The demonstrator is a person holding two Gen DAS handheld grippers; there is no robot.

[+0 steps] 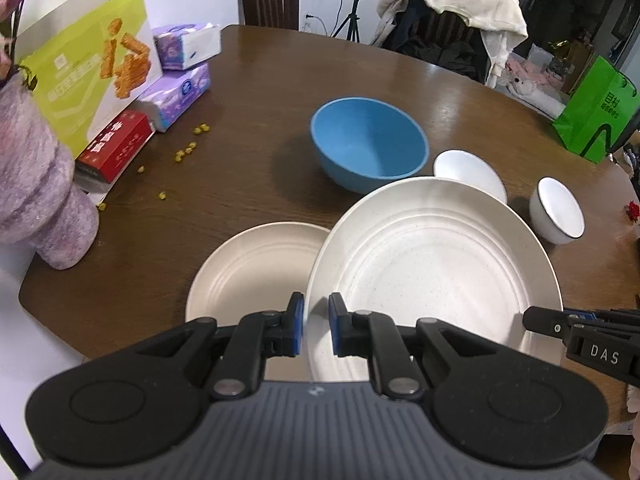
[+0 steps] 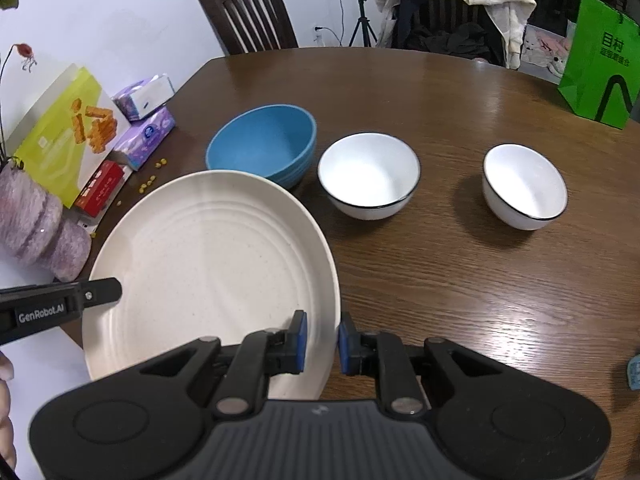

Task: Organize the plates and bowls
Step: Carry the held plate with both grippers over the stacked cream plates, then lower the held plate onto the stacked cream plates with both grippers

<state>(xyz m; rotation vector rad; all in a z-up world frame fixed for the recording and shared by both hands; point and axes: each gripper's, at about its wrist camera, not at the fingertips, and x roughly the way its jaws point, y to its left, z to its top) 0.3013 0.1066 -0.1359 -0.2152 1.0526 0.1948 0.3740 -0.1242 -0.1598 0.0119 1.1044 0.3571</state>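
While both tongs (image 1: 316,330) (image 2: 322,342) clamp white plate (image 1: 432,256), brown wooden table (image 2: 460,280) gleams; chairs (image 2: 248,16) behind.

Left gripper (image 1: 316,330): black linkage arms, round silver pivot pins, blue pads on the fingertips (image 1: 295,320). Base is ribbed grey with a small pale logo at centre, flanked by two black rounded housings with circular recesses.

Right gripper (image 2: 322,342): same build, black links, silver pins, blue pads, ribbed grey base. Its side reads "DAS" in white in the left view; the left one's side reads "GenRobot.AI", with a small screw nearby.
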